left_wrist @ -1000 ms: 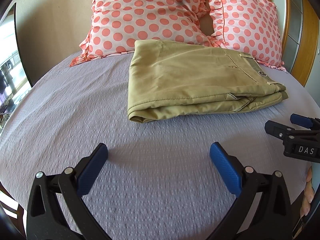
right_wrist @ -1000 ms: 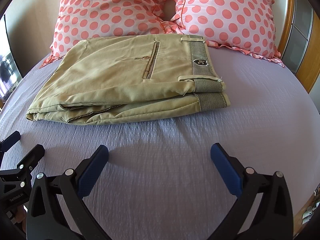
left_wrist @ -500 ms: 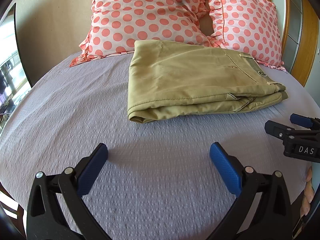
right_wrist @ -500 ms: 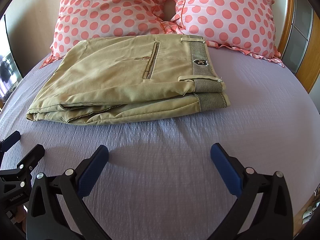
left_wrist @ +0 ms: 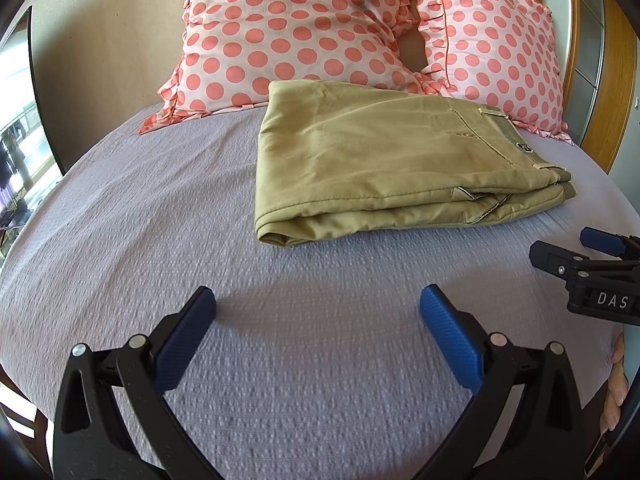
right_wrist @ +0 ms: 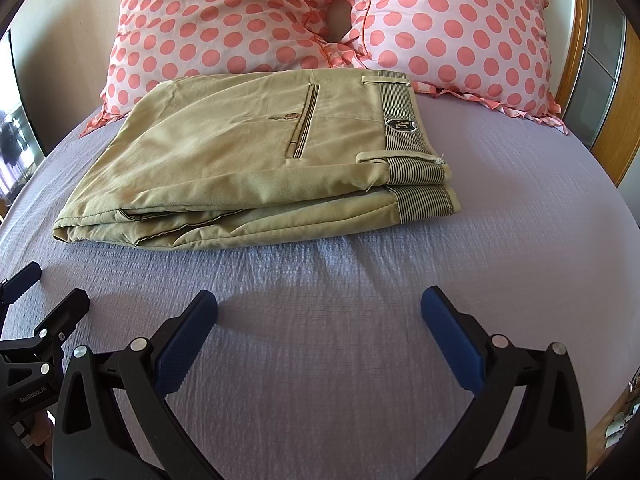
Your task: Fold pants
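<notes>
The khaki pants (left_wrist: 384,160) lie folded in a flat stack on the lilac bedspread (left_wrist: 160,220), waistband to the right, just in front of the pillows. They also show in the right wrist view (right_wrist: 248,168) with the striped waistband (right_wrist: 404,124) on top. My left gripper (left_wrist: 318,334) is open and empty, low over the bedspread, well short of the pants. My right gripper (right_wrist: 320,336) is open and empty too, short of the pants' near edge. Each gripper shows at the edge of the other's view: the right one (left_wrist: 584,256), the left one (right_wrist: 36,292).
Two pink pillows with coral dots (right_wrist: 224,20) (right_wrist: 452,28) lean against the headboard behind the pants. A wooden bed frame (right_wrist: 616,120) curves along the right. A window (left_wrist: 16,128) is at the far left.
</notes>
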